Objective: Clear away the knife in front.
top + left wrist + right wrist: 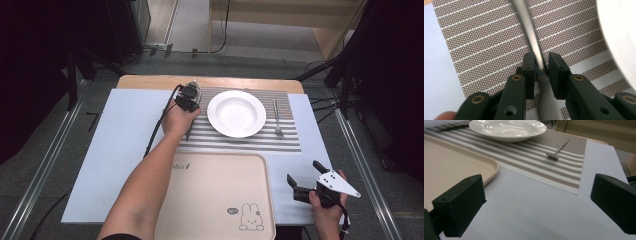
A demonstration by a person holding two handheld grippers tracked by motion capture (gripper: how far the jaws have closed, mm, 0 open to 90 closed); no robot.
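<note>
A slim metal utensil [534, 42] lies on the striped placemat [481, 42] left of the white plate [236, 113]. My left gripper [541, 63] reaches down over it with the handle between its jaws. The left pad sits against the metal, and a thin gap shows at the right pad. In the high view my left gripper [190, 102] is at the mat's left end, and the utensil's end [188, 134] sticks out below the hand. My right gripper [304, 171] rests at the table's front right corner, wide open and empty, also seen as the right gripper [536, 195].
A fork [276, 120] lies on the mat right of the plate. A beige tray [220, 200] with a rabbit print sits at the front centre. The plate's rim [621, 37] is close to the right of my left gripper. White sheet [544, 215] lies under my right gripper.
</note>
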